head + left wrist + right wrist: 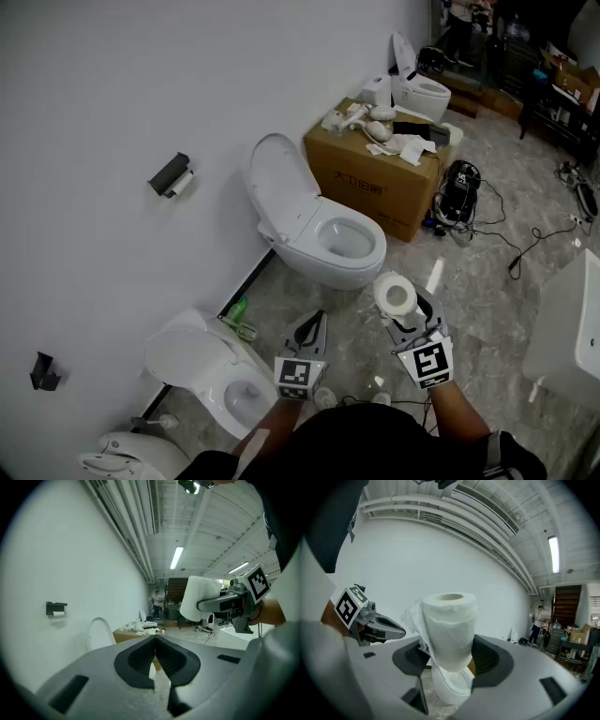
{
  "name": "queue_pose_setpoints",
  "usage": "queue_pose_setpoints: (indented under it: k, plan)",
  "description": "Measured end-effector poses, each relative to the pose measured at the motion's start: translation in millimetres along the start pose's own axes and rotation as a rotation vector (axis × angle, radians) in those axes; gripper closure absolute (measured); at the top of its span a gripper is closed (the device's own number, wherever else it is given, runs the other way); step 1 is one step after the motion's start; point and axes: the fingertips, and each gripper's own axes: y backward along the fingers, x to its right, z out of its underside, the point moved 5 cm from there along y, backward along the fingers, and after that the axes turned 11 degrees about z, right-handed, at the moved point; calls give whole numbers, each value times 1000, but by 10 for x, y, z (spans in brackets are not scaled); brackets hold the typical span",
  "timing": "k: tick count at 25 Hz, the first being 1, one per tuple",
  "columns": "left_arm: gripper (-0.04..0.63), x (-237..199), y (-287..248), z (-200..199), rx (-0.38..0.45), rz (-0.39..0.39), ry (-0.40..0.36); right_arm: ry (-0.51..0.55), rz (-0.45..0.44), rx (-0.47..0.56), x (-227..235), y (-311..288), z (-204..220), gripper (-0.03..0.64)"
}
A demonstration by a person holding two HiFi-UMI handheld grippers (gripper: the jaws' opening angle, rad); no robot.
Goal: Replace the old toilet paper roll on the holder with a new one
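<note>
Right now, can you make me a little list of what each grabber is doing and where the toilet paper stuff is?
left gripper: shut, nothing in it
right gripper: shut on the white toilet paper roll, hole facing up
black wall holder: on the white wall, apart from both grippers
thin old roll: hanging on the holder
white toilet: lid up, on the floor
brown cardboard box: behind the toilet

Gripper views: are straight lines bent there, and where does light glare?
Left gripper view: fisheye bending, black corners, a ceiling lamp glares. Right gripper view: same bending, toilet paper roll sharp up close. Head view: soft even light.
</note>
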Motion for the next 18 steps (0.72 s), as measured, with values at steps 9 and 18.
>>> queue_pose_setpoints:
  k: [9,18]
  plan:
    - [589,0,60,-96,13,-21,-5,18,7,13,-49,23,-77,358]
    - [589,-281,252,-157,40,-57,-2,-43,-49,87,-277,-144,-248,354]
